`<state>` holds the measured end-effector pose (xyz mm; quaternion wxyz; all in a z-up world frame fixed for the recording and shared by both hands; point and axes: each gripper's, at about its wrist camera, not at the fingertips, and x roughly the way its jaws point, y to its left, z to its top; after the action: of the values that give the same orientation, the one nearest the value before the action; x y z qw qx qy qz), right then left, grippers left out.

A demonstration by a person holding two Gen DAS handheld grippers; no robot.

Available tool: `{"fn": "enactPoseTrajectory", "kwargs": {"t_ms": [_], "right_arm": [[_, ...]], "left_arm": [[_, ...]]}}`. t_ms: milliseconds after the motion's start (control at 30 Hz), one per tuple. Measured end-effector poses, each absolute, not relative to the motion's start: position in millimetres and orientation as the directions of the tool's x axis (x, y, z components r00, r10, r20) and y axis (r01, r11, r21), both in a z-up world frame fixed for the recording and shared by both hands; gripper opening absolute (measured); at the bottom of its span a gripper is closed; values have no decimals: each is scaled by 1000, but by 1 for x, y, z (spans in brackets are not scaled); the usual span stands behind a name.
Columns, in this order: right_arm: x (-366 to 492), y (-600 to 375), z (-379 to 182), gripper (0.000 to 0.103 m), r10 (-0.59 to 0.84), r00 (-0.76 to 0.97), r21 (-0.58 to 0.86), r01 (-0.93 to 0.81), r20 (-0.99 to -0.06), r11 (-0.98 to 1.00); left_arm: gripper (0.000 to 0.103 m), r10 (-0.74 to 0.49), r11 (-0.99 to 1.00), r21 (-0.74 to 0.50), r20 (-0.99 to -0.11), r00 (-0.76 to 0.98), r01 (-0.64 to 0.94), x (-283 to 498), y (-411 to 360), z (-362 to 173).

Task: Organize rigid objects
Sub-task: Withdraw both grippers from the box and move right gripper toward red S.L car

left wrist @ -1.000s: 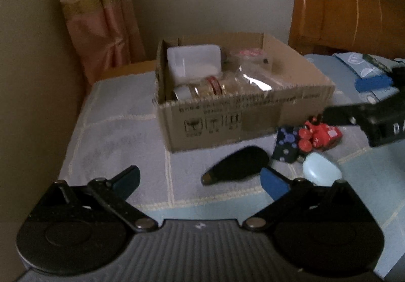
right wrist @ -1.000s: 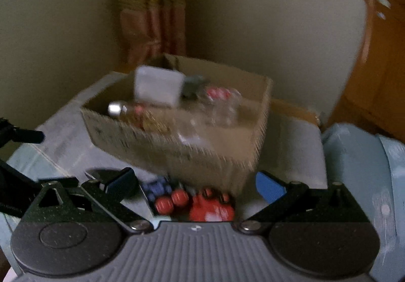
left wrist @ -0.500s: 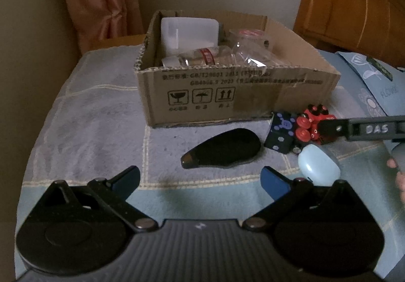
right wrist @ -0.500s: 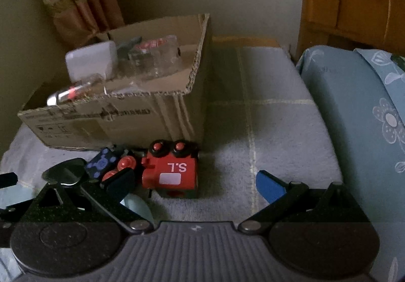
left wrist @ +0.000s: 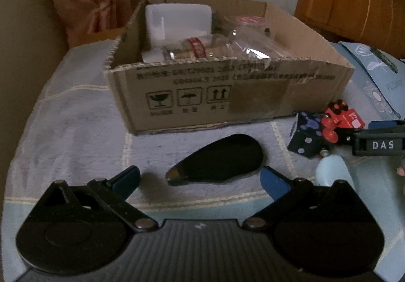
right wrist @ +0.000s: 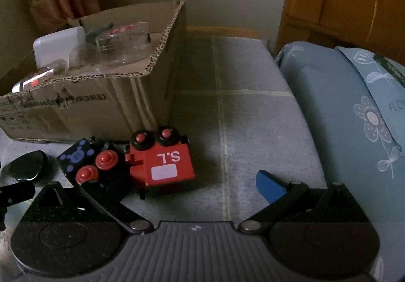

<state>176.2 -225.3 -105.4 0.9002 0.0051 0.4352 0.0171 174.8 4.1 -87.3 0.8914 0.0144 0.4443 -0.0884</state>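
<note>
A: Red toy train (right wrist: pixel 162 163) lies on the bedcover (right wrist: pixel 240 130) at about eleven o'clock from the right gripper (right wrist: pixel 174 187), just ahead of its wide-apart fingers, empty.

B: And the left gripper (left wrist: pixel 200 178)?

A: Spread too, holding nothing; the black flat object (left wrist: pixel 217 158) sits at twelve o'clock between its tips, the cardboard box (left wrist: pixel 227 94) beyond.

Corrugated cardboard box (left wrist: pixel 192 102), glossy black case (left wrist: pixel 220 158) (metal-tipped), woven cloth bedspread (right wrist: pixel 253 115)
</note>
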Motion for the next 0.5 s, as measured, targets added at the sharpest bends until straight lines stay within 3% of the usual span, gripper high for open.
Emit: {"fn": "enactPoseTrajectory", "kwargs": {"t_ms": [333, 500], "right_arm": [[176, -225, -100, 103, 55, 610, 23, -60, -791, 998], [172, -232, -86, 103, 93, 662, 75, -56, -744, 996]], "left_arm": [[101, -143, 981, -37, -791, 595, 188, 185, -5, -90], [101, -136, 982, -26, -790, 598, 189, 187, -6, -92]]}}
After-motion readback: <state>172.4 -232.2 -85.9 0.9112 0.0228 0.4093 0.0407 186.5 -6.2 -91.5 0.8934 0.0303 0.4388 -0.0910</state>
